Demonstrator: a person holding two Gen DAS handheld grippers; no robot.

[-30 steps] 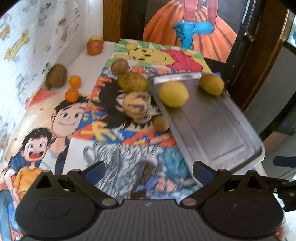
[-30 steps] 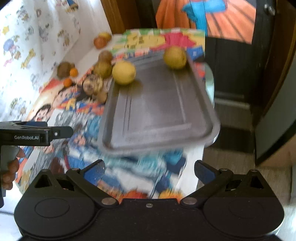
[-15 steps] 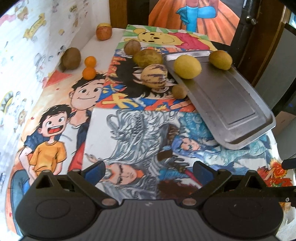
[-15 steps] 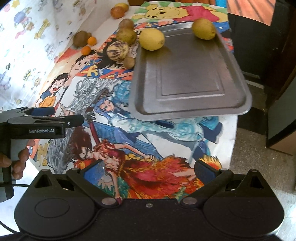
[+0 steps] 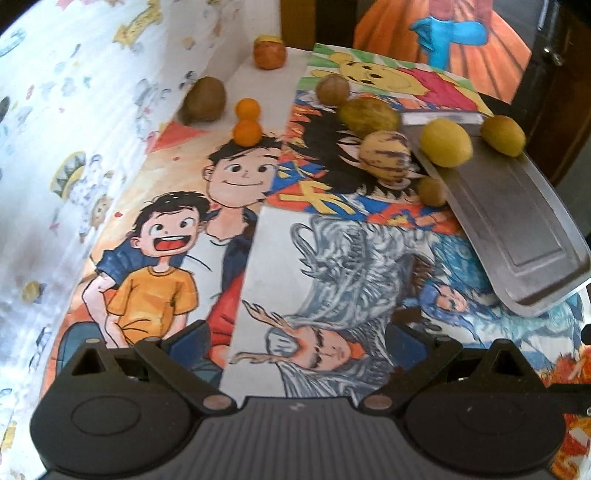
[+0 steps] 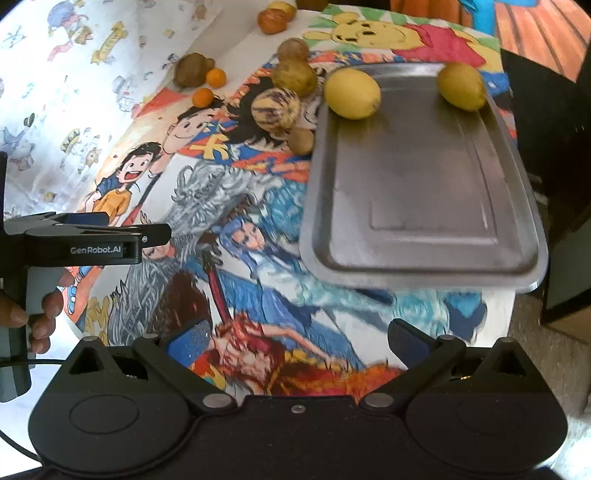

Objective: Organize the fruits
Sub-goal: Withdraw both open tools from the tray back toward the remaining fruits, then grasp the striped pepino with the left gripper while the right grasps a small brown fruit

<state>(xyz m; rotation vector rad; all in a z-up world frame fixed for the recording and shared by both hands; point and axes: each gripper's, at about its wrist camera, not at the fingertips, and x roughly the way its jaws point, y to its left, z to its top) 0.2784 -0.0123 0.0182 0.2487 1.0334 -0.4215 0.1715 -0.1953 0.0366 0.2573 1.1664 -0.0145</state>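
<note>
A steel tray [image 6: 417, 192] [image 5: 517, 221] lies at the table's right side with two yellow fruits at its far end, one on the left [image 6: 352, 94] [image 5: 447, 143] and one on the right [image 6: 461, 85] [image 5: 503, 133]. Just left of it sit a striped fruit [image 6: 275, 109] [image 5: 386, 157], a small brown fruit [image 6: 301, 141] [image 5: 431, 190] and a greenish fruit [image 6: 294, 75] [image 5: 369, 114]. Two small oranges [image 5: 246, 127] and a kiwi [image 5: 205, 99] lie by the wall. My left gripper [image 5: 295, 336] [image 6: 110, 240] and right gripper [image 6: 299, 336] are both open and empty, near the front edge.
A cartoon-print cloth [image 5: 332, 266] covers the table. A patterned wall [image 5: 74, 110] runs along the left. Two more fruits sit at the far corner [image 6: 272, 20]. Another brown fruit [image 5: 332, 88] lies behind the greenish one. A dark door [image 6: 554, 147] stands right of the table. A hand [image 6: 40, 314] holds the left gripper.
Both grippers have drawn back from the tray toward the table's front edge, so more cloth shows. The left view has swung toward the wall. The fruits have not moved.
</note>
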